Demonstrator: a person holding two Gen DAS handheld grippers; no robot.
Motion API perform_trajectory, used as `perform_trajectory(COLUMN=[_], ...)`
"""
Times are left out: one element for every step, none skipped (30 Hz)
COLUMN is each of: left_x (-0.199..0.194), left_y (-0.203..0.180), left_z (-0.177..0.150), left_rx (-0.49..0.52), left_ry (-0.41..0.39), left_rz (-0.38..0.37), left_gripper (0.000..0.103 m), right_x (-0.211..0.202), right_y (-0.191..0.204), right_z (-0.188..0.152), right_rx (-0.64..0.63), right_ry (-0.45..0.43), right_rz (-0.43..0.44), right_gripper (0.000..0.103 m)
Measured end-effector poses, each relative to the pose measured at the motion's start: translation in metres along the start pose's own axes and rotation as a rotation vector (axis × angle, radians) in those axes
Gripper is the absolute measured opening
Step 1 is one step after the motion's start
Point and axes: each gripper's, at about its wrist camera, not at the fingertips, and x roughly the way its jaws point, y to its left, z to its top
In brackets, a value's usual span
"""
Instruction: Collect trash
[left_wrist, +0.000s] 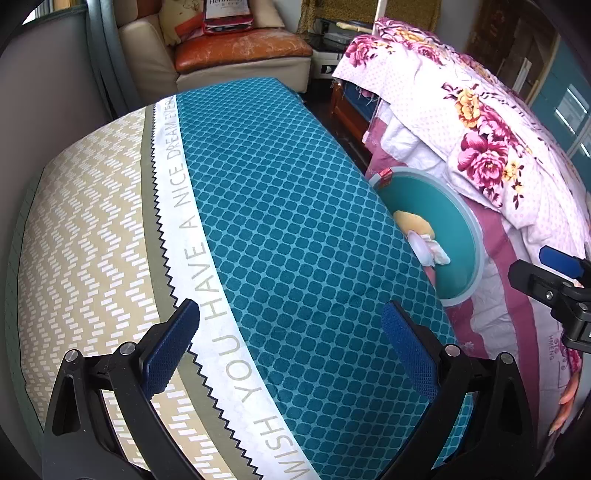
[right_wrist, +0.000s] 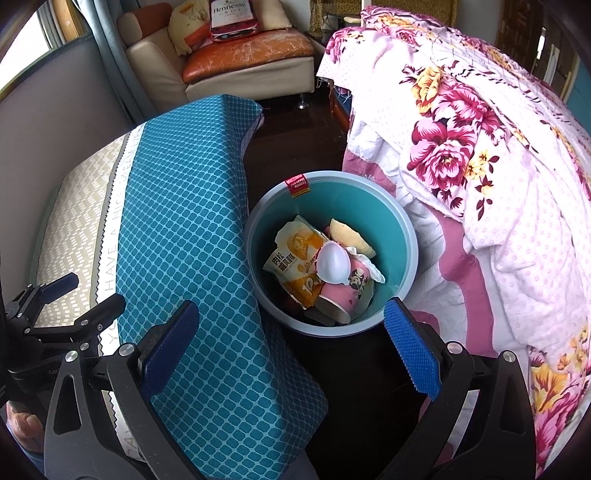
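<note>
A teal trash bin stands on the dark floor between the mattress and the quilt; it also shows in the left wrist view. Inside lie an orange snack wrapper, a white plastic spoon, a pink paper cup, a yellow scrap and crumpled tissue. My right gripper is open and empty, just above the bin's near rim. My left gripper is open and empty over the teal patterned mattress cover. The right gripper shows at the right edge of the left wrist view.
A floral pink quilt is piled on the right of the bin. The mattress with a beige chevron side lies on the left. A cream and orange armchair with a red Hennessy bag stands at the back.
</note>
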Motion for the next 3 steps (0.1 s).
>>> perform_trajectory(left_x=[-0.0001, -0.0005, -0.0006], left_y=[-0.0002, -0.0007, -0.0014], left_z=[-0.0001, -0.0005, -0.0001], left_rx=[0.002, 0.004, 0.006], left_ry=[-0.003, -0.006, -0.008], left_rz=[-0.002, 0.000, 0.003], left_gripper=[0.099, 0.099, 0.099], right_x=[0.0004, 0.0008, 0.0007], right_y=[-0.0004, -0.0005, 0.0004], right_z=[0.0000, -0.0005, -0.0006], right_rx=[-0.003, -0.006, -0.011], right_ry=[-0.001, -0.002, -0.004], right_rz=[0.002, 0.001, -0.002], right_gripper=[0.096, 0.096, 0.096])
